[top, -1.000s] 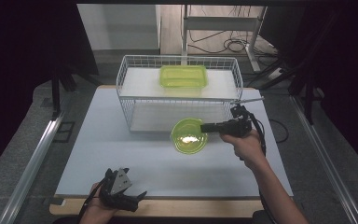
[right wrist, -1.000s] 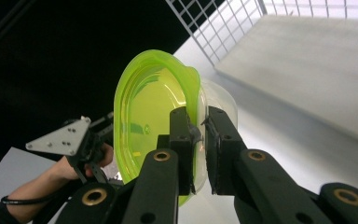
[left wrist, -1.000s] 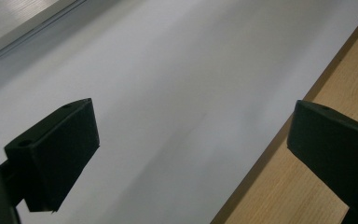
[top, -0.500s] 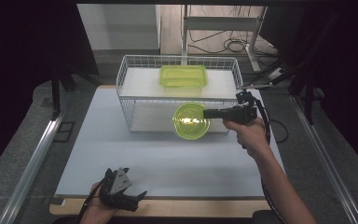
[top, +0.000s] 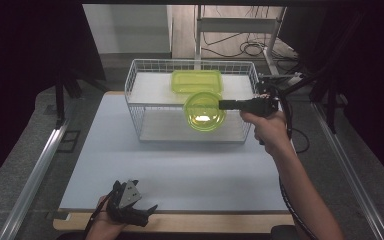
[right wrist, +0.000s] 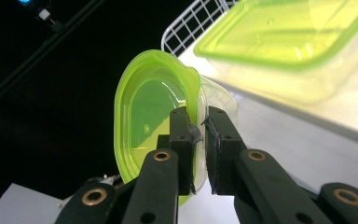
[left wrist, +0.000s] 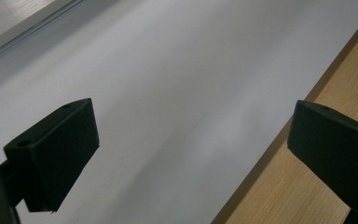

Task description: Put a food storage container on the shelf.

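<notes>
Right gripper [top: 223, 105] jaws clamped on round green container [top: 205, 111], held above wire basket [top: 136, 95]. Left gripper [top: 145, 212] jaws apart, near table [top: 180, 170] edge.

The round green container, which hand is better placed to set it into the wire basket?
Right. The right tool is shut on the round green container, held at the wire basket. The left tool lies open and empty by the table's near edge.

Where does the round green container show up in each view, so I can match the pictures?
High view: round green container at centre, against the wire basket front.
Left gripper view: not in it.
Right gripper view: left of centre, clamped between the fingers.
Shared landmark: rectangular green box.
</notes>
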Demonstrator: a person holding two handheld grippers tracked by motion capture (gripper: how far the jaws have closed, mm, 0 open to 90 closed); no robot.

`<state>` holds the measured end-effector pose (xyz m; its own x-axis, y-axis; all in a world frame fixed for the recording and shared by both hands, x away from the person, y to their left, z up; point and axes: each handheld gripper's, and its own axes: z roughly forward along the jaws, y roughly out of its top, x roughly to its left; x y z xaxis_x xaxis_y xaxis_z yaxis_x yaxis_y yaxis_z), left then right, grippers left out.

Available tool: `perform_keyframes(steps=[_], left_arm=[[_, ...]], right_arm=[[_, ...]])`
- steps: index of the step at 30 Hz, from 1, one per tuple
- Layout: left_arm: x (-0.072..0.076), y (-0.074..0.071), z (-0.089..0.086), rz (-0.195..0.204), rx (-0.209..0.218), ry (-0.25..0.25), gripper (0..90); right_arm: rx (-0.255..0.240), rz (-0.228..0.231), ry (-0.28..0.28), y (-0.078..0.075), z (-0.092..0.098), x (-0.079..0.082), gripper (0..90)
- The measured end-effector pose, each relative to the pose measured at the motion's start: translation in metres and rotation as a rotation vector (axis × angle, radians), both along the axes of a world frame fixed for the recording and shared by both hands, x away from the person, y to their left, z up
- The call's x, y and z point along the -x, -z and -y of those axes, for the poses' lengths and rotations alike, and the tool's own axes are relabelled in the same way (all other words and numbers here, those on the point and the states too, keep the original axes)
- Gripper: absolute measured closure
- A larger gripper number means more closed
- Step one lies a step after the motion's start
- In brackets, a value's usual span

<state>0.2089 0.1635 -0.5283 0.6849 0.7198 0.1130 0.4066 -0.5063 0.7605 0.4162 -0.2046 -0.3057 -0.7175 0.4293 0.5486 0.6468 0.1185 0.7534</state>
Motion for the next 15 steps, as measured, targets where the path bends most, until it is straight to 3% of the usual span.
perform_keyframes(steps=[15], left_arm=[[0.001, 0.0, 0.001, -0.007, -0.007, 0.009, 1.6]], right_arm=[[-0.02, 0.026, 0.09, -0.036, -0.014, -0.026, 81.8]])
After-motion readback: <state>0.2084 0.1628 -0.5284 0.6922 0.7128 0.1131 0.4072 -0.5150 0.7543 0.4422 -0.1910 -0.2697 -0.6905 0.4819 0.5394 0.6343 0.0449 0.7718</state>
